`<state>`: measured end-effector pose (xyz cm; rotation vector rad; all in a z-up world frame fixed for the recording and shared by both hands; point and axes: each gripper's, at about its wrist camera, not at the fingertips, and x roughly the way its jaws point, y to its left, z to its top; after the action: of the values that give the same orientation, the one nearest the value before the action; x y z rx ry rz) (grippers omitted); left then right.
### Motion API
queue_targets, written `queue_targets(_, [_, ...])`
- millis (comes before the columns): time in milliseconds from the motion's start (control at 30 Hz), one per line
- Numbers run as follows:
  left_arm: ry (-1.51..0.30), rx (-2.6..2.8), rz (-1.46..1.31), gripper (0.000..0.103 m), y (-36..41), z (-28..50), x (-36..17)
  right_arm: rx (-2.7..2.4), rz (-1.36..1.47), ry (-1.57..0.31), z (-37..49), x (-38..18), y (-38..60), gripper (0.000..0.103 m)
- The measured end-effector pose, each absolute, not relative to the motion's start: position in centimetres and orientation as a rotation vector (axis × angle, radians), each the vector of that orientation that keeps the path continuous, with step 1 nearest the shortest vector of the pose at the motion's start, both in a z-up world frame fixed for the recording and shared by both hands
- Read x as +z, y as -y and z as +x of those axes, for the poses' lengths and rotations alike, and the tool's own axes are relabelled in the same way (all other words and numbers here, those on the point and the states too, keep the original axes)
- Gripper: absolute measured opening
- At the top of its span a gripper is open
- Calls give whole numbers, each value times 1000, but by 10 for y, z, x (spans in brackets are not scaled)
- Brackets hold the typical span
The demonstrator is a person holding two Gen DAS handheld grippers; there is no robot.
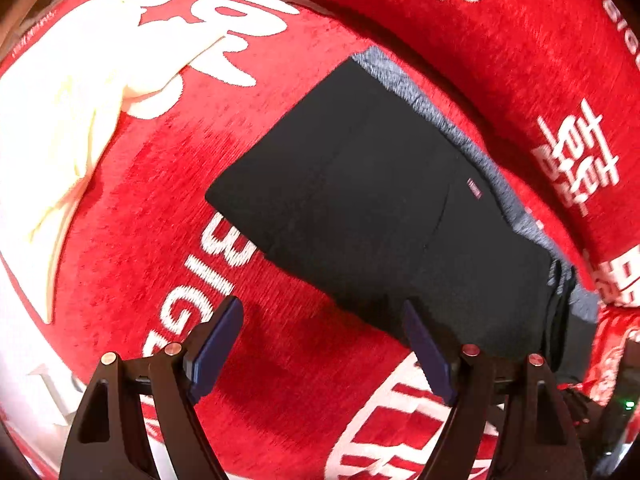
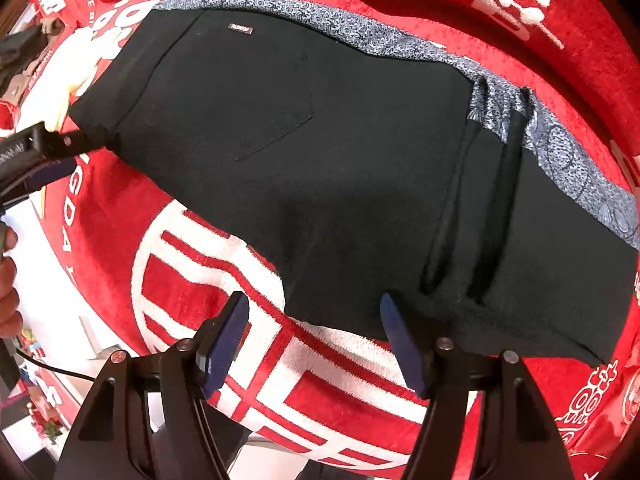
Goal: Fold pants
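Observation:
Black pants (image 1: 372,200) lie folded into a rectangle on a red sofa cover, on top of a grey patterned garment (image 1: 440,116). In the right wrist view the pants (image 2: 320,168) show a back pocket and a small label, with the folded legs stacked at the right. My left gripper (image 1: 320,316) is open and empty, just in front of the pants' near edge. My right gripper (image 2: 314,308) is open and empty at the pants' near edge. The left gripper also shows in the right wrist view (image 2: 52,160) beside the pants' left end.
A cream garment (image 1: 68,112) lies crumpled on the sofa seat to the left. The red cover (image 1: 160,200) with white lettering spans seat and backrest. The grey patterned garment (image 2: 400,40) sticks out behind the pants. A white floor (image 2: 60,300) lies beyond the seat's front edge.

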<state>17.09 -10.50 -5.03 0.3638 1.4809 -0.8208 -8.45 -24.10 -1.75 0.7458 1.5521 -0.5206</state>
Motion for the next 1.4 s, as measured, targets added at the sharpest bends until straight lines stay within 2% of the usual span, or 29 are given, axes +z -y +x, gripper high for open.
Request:
queue_targets(167, [-1520, -948, 144, 82, 90, 186, -52, -521, 743, -1551, -81, -24, 233, 73])
queue_targets(367, [-1610, -1022, -127, 82, 82, 200, -80, -515, 729, -1547, -85, -29, 228, 75])
queue_targets(733, [-1534, -1129, -183, 82, 113, 193, -63, -499, 702, -1532, -88, -38, 216, 81])
queue_targets(867, [-1593, -1031, -163, 82, 125, 193, -85, -496, 695, -1535, -87, -39, 214, 82])
queue_targets(900, [-1578, -1007, -178, 80, 126, 193, -81, -494, 700, -1536, -86, -38, 214, 82])
queue_targets(933, [-1570, -983, -146, 69, 128, 192, -80, -489, 708, -1535, -85, -35, 214, 82])
queue_targets(967, [-1551, -960, -92, 51, 131, 189, -78, -486, 718, -1527, -84, -32, 217, 82])
queue_targets(1033, [-1468, -938, 77, 36, 137, 179, -69, -493, 747, -1492, -83, -19, 228, 82])
queue_targets(1200, [-1068, -1022, 532, 36, 164, 114, -32, -486, 888, -1362, -58, 17, 279, 82])
queue_targets(1300, [-888, -1050, 697, 36, 172, 82, -25, -381, 932, -1348, -6, 30, 310, 85])
queue_targets(1400, [-818, -1056, 756, 36, 174, 71, -21, -244, 908, -1399, 58, 31, 326, 86])
